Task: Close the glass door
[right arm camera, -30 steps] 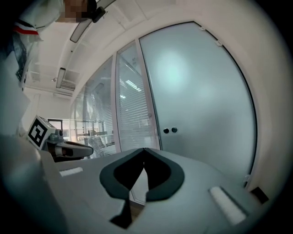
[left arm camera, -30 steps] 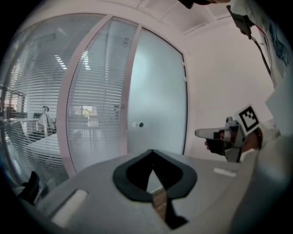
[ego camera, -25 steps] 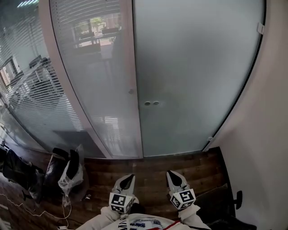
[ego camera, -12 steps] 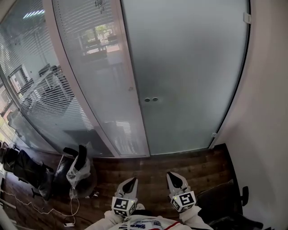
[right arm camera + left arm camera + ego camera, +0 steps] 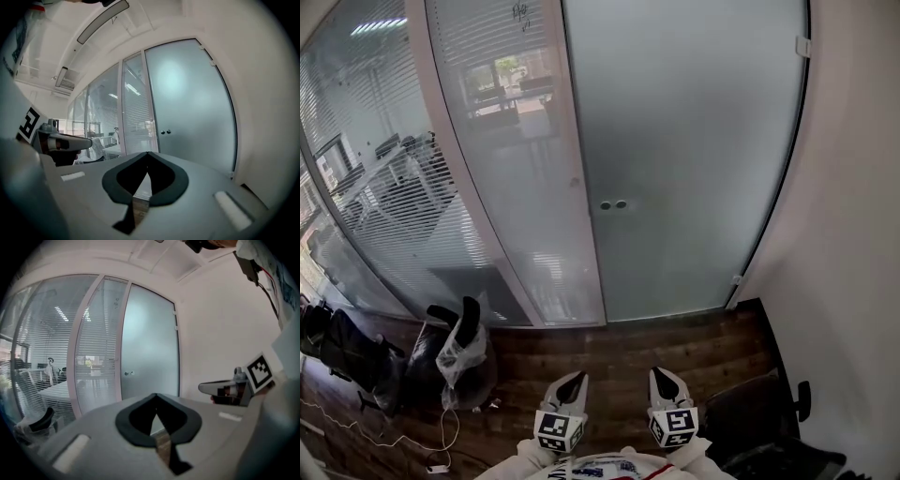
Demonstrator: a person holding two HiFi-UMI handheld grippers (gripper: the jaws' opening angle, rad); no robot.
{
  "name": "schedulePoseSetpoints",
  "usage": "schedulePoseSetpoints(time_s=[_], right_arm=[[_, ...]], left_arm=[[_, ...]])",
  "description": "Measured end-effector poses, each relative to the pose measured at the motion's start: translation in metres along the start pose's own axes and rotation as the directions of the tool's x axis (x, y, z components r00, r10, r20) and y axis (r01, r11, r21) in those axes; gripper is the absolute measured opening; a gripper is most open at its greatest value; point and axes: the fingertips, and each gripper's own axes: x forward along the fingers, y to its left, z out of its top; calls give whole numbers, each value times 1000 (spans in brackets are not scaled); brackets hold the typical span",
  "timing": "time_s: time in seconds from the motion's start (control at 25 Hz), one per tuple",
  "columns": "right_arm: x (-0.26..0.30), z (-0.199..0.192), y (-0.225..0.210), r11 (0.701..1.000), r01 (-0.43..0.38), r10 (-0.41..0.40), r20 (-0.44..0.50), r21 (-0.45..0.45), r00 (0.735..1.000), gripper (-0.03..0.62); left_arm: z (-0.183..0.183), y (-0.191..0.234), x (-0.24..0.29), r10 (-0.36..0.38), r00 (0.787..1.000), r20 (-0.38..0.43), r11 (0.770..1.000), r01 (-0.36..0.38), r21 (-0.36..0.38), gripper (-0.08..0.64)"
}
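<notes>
Head view first, going left to right: a heap of black bags [image 5: 347,349] and a white plastic bag [image 5: 457,356] slumped on the wood floor [image 5: 619,347], with the curved glass partition [image 5: 384,216] behind them, blinds down. Next comes a white post [image 5: 464,187], a fixed glass panel [image 5: 525,178], and then the frosted glass door [image 5: 694,159], standing upright with its long axis vertical. Its two round knobs [image 5: 611,203] sit by its left edge and two small clips [image 5: 803,45] on its right edge, so we reckon it swings from the right. Past that it's plain wall [image 5: 853,234] and a black chair [image 5: 750,412] low in the corner.

The door is straight ahead of both tools and well apart from them, across the floor. Our left gripper [image 5: 572,380] lines up roughly with the seam by the fixed panel. Our right gripper [image 5: 664,378] faces the door leaf itself, so we'd call the right hand the handier one for a push. Both have their jaws pressed together with nothing between them, and each gripper view backs that up. To us the door already looks flush in its frame, though we can't rule out a small gap.

Writing: there's a dark scribble [image 5: 520,13] high on the fixed panel, too small to read. The marker cubes [image 5: 557,430] carry only square patterns, and we can't spot a brand anywhere.
</notes>
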Motion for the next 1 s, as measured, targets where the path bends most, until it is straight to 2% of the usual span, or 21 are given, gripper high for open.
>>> schedulePoseSetpoints(time_s=[0.2, 0.6, 1.0], right_arm=[[-22, -6, 30, 1000, 6, -6, -15, 9, 1000, 6], [-72, -38, 126, 1000, 29, -30, -104, -9, 994, 6], [-135, -68, 192, 1000, 20, -19, -137, 7, 990, 6]], left_arm=[[-14, 6, -34, -14, 1000, -13, 1000, 14, -17, 3], [-40, 32, -138, -35, 999, -37, 998, 33, -60, 3], [-84, 24, -209, -66, 994, -86, 992, 57, -110, 3]])
